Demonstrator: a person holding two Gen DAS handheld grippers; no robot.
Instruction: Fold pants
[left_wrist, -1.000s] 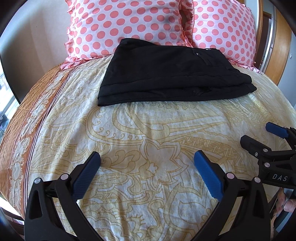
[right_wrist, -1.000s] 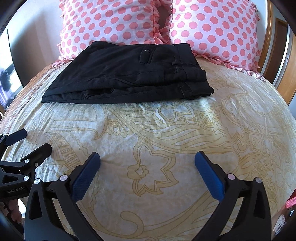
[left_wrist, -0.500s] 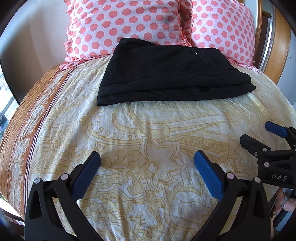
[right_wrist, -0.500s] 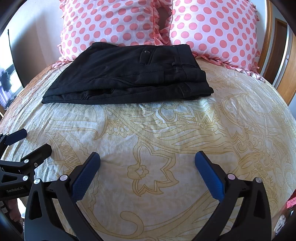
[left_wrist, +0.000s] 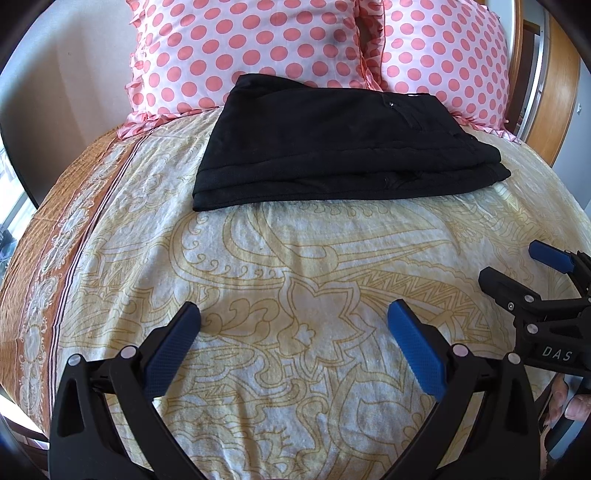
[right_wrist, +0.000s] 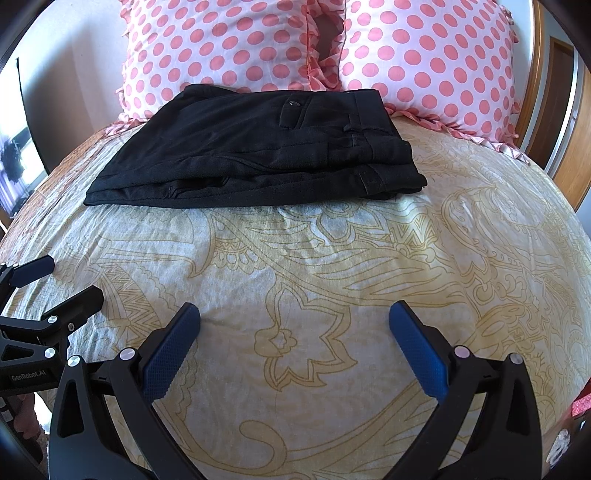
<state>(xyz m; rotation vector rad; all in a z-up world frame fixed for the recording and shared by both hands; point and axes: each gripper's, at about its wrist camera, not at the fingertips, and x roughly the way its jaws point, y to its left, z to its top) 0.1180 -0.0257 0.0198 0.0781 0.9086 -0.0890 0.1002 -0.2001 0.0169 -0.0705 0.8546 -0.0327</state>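
Pants (left_wrist: 343, 144) well beyond left claw (left_wrist: 293, 325)

— What sort of place is this?
— A bedroom in a home. There is a bed with a cream and gold paisley bedspread (left_wrist: 295, 266), and two pink polka-dot pillows (right_wrist: 229, 48) stand at its far end.
— Anything else?
— A wooden door frame (right_wrist: 572, 122) at the far right.

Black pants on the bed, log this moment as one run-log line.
folded black fabric pants: flat on patterned bedspread | left hand-held gripper: open, empty | right hand-held gripper: open, empty
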